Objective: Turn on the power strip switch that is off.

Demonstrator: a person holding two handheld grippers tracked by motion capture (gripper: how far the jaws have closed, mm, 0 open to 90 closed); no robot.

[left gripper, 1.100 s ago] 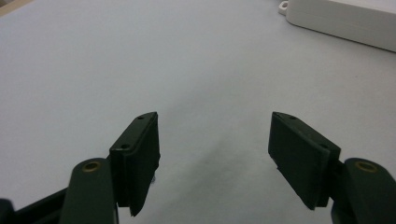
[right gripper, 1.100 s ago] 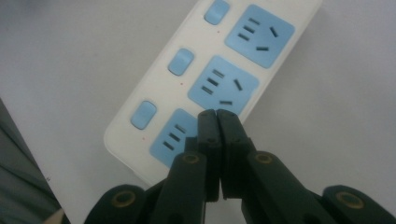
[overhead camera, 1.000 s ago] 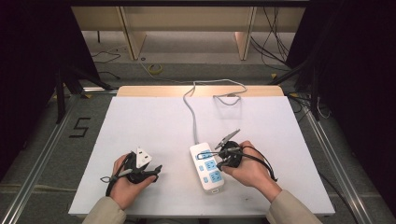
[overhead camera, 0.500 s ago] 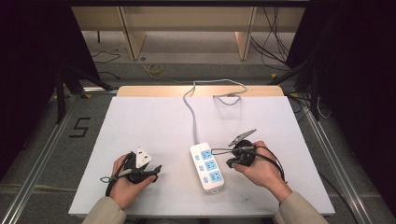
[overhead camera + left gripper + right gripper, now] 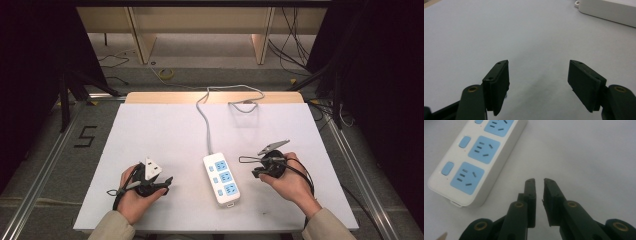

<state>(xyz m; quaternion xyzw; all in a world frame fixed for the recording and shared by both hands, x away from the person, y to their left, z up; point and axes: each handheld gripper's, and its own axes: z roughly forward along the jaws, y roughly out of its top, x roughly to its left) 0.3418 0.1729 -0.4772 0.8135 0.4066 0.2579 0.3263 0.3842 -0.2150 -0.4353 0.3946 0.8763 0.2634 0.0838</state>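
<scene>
Between the hands lies the power strip (image 5: 222, 179); the right gripper (image 5: 249, 166), empty, has just been opening slightly beside it, while the left gripper (image 5: 167, 183) gapes empty. A careless swing might shove it askew.

Past the open left gripper (image 5: 537, 85), the strip (image 5: 607, 11) is cut off by the top and right edges, so its sockets are out of sight there. Left of the right gripper (image 5: 539, 192), the strip (image 5: 477, 157) runs off the top edge, one socket half shown. In the high view its cord (image 5: 202, 117) drops behind the table's (image 5: 160, 125) far edge, the plug hidden. The white object (image 5: 152, 167) on the left gripper (image 5: 167, 181) is too small to identify.
</scene>
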